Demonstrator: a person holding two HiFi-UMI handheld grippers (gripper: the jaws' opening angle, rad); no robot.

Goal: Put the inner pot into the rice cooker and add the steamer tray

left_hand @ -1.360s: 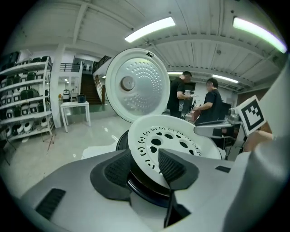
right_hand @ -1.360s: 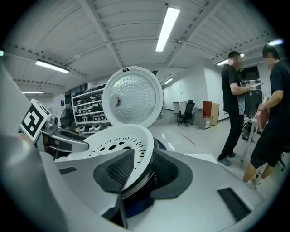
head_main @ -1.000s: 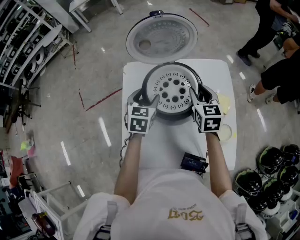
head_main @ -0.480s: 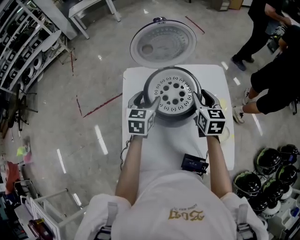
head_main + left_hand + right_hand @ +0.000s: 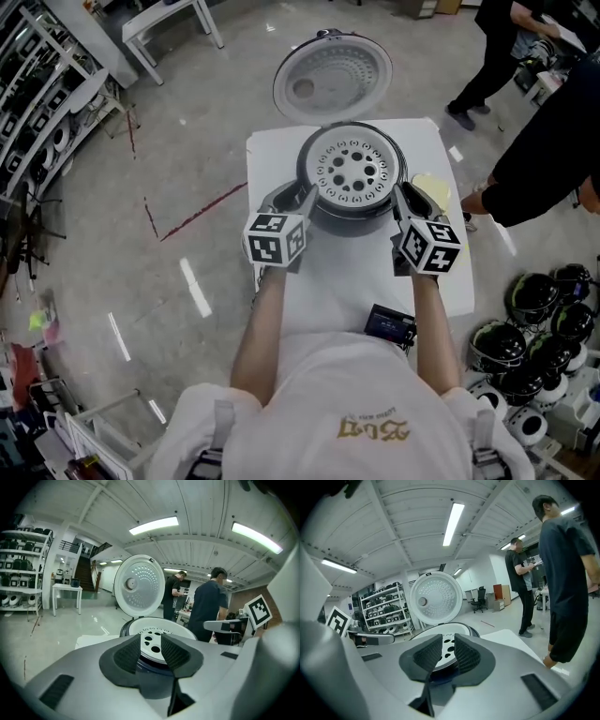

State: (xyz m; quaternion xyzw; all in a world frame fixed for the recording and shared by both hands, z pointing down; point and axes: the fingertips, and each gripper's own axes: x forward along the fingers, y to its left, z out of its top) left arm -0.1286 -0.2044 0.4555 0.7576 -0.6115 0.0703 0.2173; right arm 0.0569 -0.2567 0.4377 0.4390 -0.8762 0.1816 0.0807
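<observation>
On the white table [image 5: 347, 281] in front of me, the rice cooker [image 5: 349, 223] stands with its lid [image 5: 333, 80] thrown open at the back, and the steamer tray [image 5: 353, 171] sits level in its mouth. A second ago my fingertips were at the tray's rim on both sides with the jaws wide. Now both hands have drawn back toward me and the tray rests there by itself. My left gripper [image 5: 302, 202] and right gripper [image 5: 406, 202] have just been closing, and each now stands half shut with only a narrow gap. In the left gripper view and the right gripper view nothing lies between the pads; I see only the holed tray beyond the gap. I take this to mean the tray is released and seated, so both placing steps look done. The lid is not yet closed, though the task does not ask for that. The inner pot I cannot see at all: the tray covers the whole opening, so I only judge that it lies underneath. A pale yellow thing [image 5: 429, 187] on the table is partly hidden behind my right gripper, and I cannot tell what it is. A small black device [image 5: 389, 325] lies near the table's front edge. People [image 5: 548, 141] at the right are cut off by the frame.
</observation>
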